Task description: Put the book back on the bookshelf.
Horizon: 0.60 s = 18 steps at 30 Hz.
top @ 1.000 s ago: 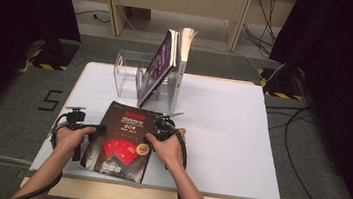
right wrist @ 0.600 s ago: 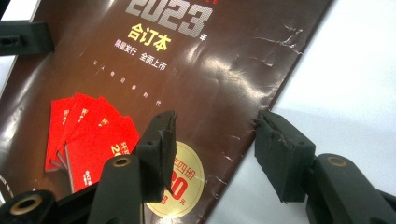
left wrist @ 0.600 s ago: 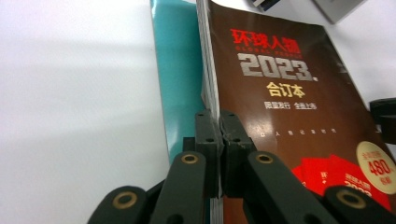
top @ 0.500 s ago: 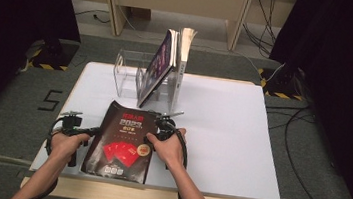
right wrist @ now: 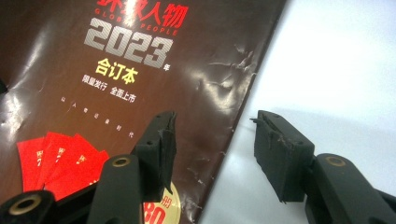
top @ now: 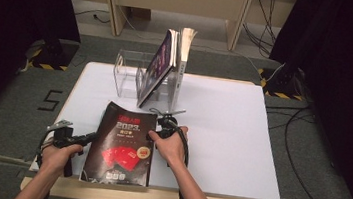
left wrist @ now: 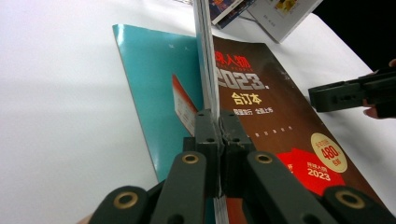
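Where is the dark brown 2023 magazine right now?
In the high view the dark brown 2023 magazine lies at the white table's near edge, between the left gripper and right gripper.

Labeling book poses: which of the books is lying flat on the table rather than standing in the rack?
The dark brown 2023 magazine at the table's near edge lies flat, left gripper clamping its spine edge. The other books stand in the clear rack.

A recording lab or studio. Black curtains (top: 19, 6) flank a white table (top: 222, 125). Cables (top: 305, 144) trail over grey carpet beyond the grippers
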Available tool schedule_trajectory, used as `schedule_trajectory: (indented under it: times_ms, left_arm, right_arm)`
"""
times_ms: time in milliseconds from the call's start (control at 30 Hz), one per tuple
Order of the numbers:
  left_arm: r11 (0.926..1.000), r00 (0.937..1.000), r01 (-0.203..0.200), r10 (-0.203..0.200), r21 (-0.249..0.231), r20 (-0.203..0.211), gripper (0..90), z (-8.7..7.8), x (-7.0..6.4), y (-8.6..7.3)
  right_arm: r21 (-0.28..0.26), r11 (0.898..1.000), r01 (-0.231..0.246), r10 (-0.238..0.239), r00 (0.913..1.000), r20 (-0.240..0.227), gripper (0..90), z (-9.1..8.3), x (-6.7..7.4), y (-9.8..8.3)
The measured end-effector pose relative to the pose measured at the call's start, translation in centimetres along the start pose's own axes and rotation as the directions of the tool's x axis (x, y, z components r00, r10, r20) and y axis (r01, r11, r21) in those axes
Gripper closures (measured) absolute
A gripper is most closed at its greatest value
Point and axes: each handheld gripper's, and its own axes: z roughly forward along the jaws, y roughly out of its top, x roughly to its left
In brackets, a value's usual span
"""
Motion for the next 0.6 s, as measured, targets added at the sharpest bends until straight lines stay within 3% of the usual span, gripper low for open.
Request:
schedule_trajectory:
  times_ms: [233, 600]
  left_arm:
    - [0.9993, 0.9994, -0.029, 0.029, -0.024, 0.017, 87.6, -0.4, -0.3, -0.1]
    - [0.9956, 0.9962, -0.058, 0.062, -0.074, 0.061, 87.6, -1.0, -0.6, -0.3]
  right_arm:
    - [-0.009, 1.000, 0.018, -0.018, 0.9995, 0.026, 47.8, 0.2, 0.0, 0.5]
    - [-0.025, 1.000, 0.016, -0.016, 0.9997, 0.020, 47.7, 0.7, -0.5, 1.4]
